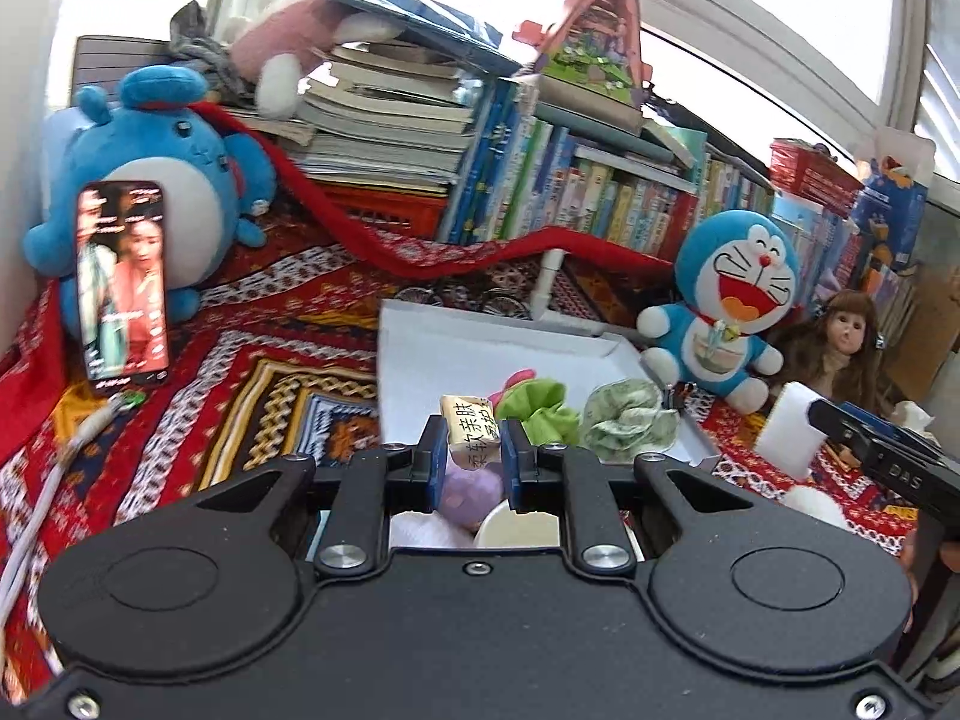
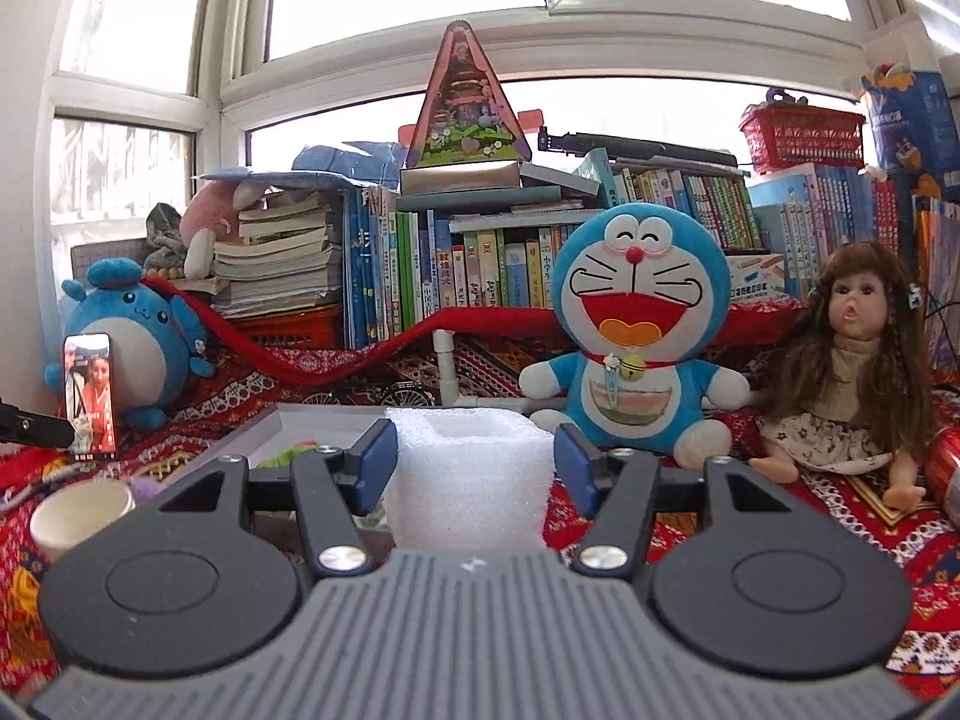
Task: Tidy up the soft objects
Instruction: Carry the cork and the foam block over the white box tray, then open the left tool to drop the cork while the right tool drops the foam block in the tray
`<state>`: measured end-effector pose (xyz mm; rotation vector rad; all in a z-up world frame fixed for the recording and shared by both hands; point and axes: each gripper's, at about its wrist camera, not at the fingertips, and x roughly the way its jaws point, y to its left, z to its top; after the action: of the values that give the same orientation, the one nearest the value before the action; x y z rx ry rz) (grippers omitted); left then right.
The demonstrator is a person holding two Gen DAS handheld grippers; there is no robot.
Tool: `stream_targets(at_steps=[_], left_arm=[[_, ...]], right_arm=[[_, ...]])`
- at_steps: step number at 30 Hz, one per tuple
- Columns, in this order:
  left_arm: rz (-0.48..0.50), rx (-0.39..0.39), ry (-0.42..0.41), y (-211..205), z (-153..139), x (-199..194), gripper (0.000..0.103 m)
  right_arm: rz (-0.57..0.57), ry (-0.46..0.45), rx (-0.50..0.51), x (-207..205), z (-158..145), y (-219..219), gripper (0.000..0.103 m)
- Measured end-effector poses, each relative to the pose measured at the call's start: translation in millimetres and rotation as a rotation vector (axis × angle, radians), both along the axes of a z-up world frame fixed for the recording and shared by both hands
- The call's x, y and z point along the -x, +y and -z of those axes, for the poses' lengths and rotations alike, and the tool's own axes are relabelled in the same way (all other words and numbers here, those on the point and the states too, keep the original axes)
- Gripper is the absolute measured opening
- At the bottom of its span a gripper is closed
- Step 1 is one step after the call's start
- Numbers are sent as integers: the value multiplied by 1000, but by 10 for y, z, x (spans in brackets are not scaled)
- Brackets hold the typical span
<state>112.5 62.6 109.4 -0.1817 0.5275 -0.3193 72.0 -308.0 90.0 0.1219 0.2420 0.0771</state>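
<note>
The left tool (image 1: 474, 447) is pointing forward and slightly downward over the near edge of the white tray (image 1: 420, 348), its blue pads nearly closed and pinching a small crinkly tissue pack (image 1: 471, 429) printed with black characters; beneath it a lilac fuzzy ball (image 1: 474, 489) and the rim of a paper cup (image 1: 519, 531) are showing through the gap. The right tool (image 2: 474, 468) is sitting almost level, its pads part-way open and pressing both sides of a white foam block (image 2: 471, 480), grainy and squared with a notched top. Inside the shallow tray a lime-green scrunchie (image 1: 540, 411) and a pale patterned scrunchie (image 1: 627, 423) are lying side by side near the right wall, leaving the far left of the tray bare. The worktop is wearing a red woven cloth (image 1: 252, 360) with zigzag bands; a phone (image 1: 123, 282) is leaning upright against a round blue plush (image 1: 162, 168) at far left; a blue cat plush (image 2: 636, 336) is sitting just beyond the tray's right corner, with a long-haired doll (image 2: 852, 372) beside it. Stacked and upright books (image 2: 480, 264) are closing off the far edge under the window.
</note>
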Motion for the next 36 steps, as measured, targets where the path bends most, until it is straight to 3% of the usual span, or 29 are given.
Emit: stream_targets(at_steps=[5, 9, 20, 26, 36], left_arm=[[51, -16, 52, -152, -115, -357, 18], [80, -17, 140, -247, -132, -746, 18], [103, -46, 411, -563, 299, -1606, 18], [100, -90, 486, -691, 455, -1874, 18], [69, -126, 525, -717, 601, -2111, 18]], right_arm=[[-17, 47, -23, -281, -29, -14, 61], [-34, 93, -25, -495, -4, 4, 61], [-82, 203, -41, -952, 179, 84, 61], [-104, 243, -47, -1141, 220, 138, 60], [-124, 288, -100, -1377, 287, 198, 60]])
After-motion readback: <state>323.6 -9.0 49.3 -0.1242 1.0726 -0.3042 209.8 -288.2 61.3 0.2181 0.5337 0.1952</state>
